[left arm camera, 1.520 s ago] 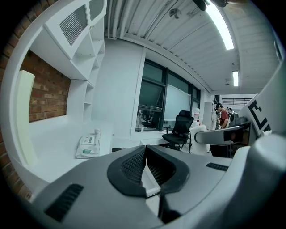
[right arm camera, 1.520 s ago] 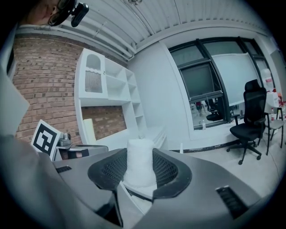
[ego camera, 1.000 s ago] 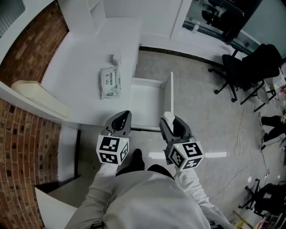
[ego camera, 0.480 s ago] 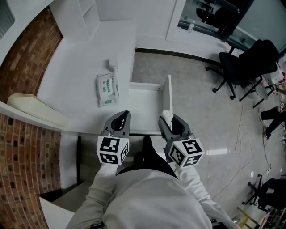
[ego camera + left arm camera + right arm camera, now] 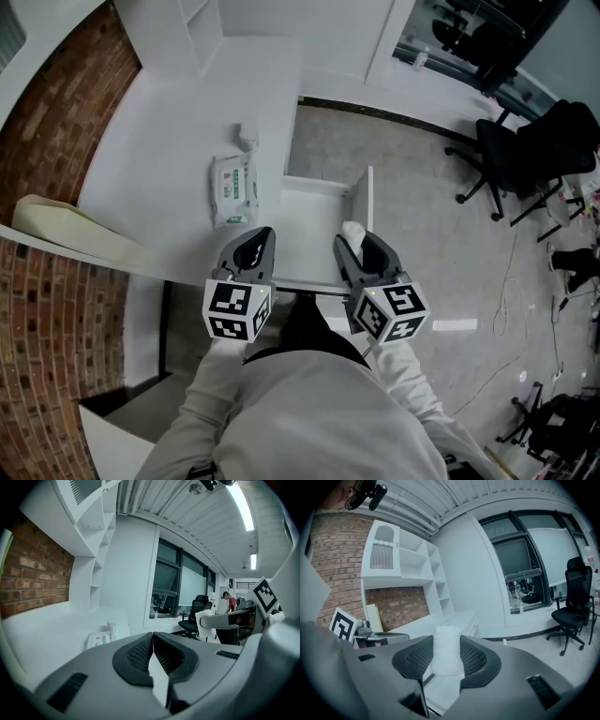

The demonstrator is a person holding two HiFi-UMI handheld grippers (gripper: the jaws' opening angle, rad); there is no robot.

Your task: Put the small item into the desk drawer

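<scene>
The small item is a white, soft-looking roll, and my right gripper is shut on it. In the right gripper view the roll stands upright between the two black pads. It hangs over the front right part of the open white desk drawer, which is pulled out from the white desk. My left gripper is over the desk's near edge, just left of the drawer. In its own view its jaws meet at the tips with nothing between them.
A green-and-white wipes pack and a small white bottle lie on the desk left of the drawer. A cream board leans by the brick wall. Black office chairs stand on the grey floor to the right.
The view has shifted a little. Both grippers have edged slightly forward towards the drawer. The right one still holds the white roll and the left one stays shut.
</scene>
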